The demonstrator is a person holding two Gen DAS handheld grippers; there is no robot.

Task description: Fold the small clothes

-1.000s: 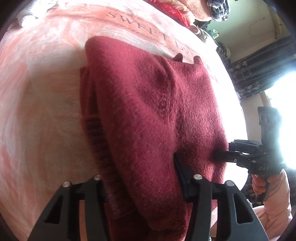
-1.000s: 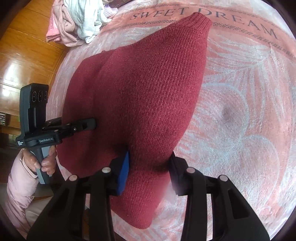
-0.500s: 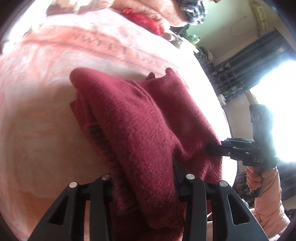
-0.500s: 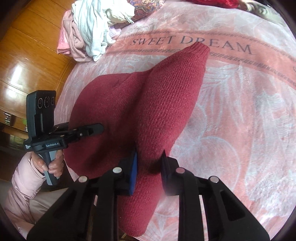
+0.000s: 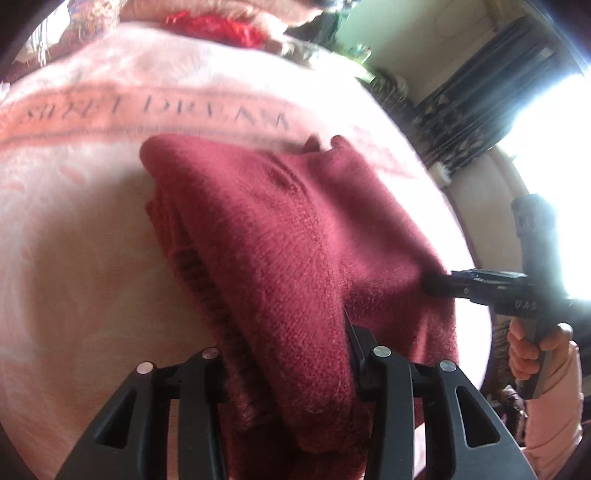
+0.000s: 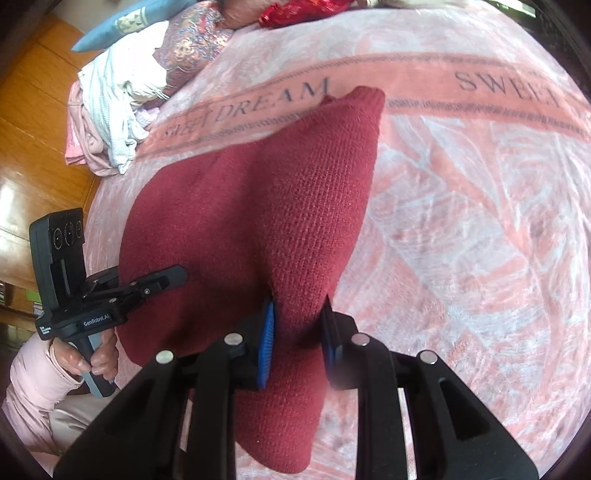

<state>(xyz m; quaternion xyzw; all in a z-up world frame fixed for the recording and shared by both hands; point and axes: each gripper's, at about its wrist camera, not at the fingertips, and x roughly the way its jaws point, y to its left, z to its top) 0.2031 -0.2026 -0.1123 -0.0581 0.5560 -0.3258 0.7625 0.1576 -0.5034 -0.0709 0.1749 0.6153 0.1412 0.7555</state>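
Note:
A dark red knitted sweater [image 5: 280, 236] lies partly lifted over a pink "SWEET DREAM" blanket [image 5: 74, 221]. My left gripper [image 5: 288, 354] is shut on a thick fold of its near edge, which hangs down between the fingers. My right gripper [image 6: 299, 325] is shut on another fold of the sweater [image 6: 280, 221], and the cloth rises from the blanket to both grips. The right gripper also shows in the left wrist view [image 5: 436, 286], pinching the sweater's right edge. The left gripper shows in the right wrist view [image 6: 177, 277], at the sweater's left edge.
A pile of white and pink clothes [image 6: 114, 110] and patterned pillows [image 6: 192, 40] sit at the far left of the bed. A red cloth [image 6: 299, 9] lies at the head. A wooden floor [image 6: 26, 140] runs along the left edge. Dark curtains [image 5: 472, 122] hang on the right.
Both grippers have lifted and pulled the sweater toward the person. Its far end has slid nearer on the blanket, so more of the lettered band shows beyond it. Both grips have held.

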